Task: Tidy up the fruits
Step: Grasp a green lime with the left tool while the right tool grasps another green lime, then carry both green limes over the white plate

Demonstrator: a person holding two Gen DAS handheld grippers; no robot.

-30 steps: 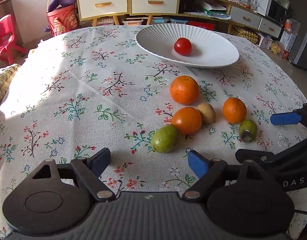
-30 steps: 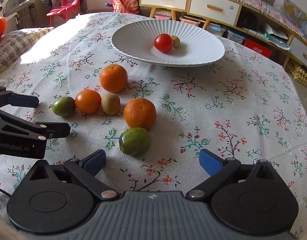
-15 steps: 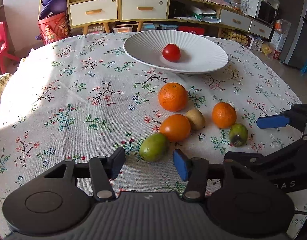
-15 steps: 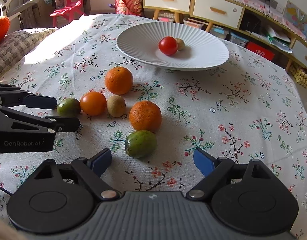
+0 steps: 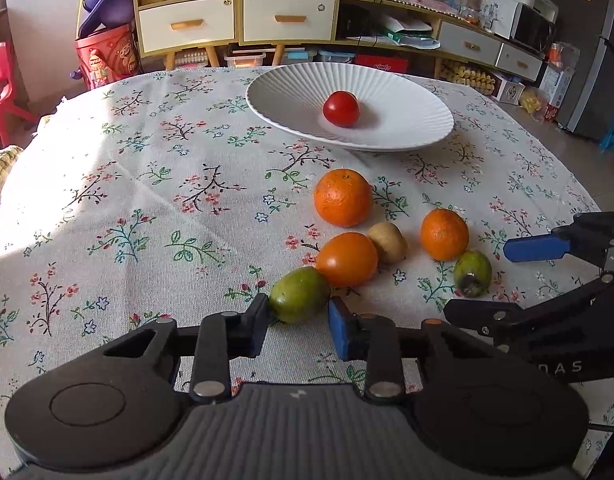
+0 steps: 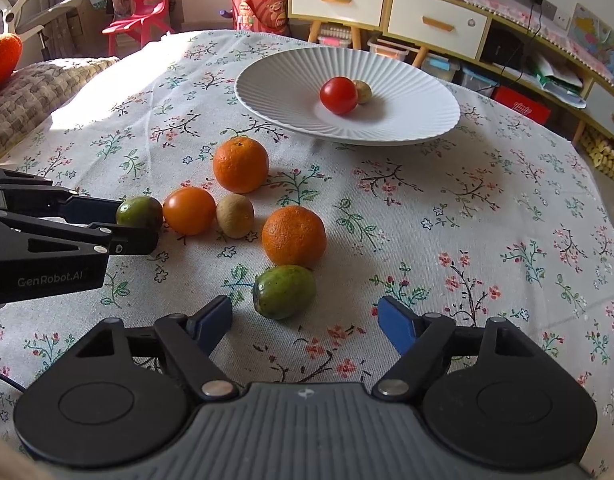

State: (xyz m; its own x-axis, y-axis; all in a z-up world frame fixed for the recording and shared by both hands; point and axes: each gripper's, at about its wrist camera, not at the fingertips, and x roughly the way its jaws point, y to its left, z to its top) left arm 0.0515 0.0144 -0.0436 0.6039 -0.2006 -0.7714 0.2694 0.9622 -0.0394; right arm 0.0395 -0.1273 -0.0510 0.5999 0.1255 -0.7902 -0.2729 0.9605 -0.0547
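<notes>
A white ribbed plate (image 5: 407, 120) holds a red tomato (image 5: 340, 109); the right wrist view also shows a small brown fruit (image 6: 362, 92) behind it. On the flowered cloth lie two oranges (image 5: 342, 197) (image 5: 444, 234), an orange tomato (image 5: 347, 259), a kiwi (image 5: 387, 242) and two green fruits. My left gripper (image 5: 297, 322) has its fingers on either side of the near green fruit (image 5: 299, 294), left pad touching it, a small gap at the right pad. My right gripper (image 6: 305, 320) is open just before the other green fruit (image 6: 284, 291).
The table's edge curves at left and right. A woven cushion (image 6: 35, 92) lies off the left side. Cabinets with drawers (image 5: 235, 20) and a red chair (image 6: 141, 4) stand beyond the table.
My left gripper has moved forward to the near green fruit and narrowed around it. My right gripper has moved closer to the other green fruit and stays open.
</notes>
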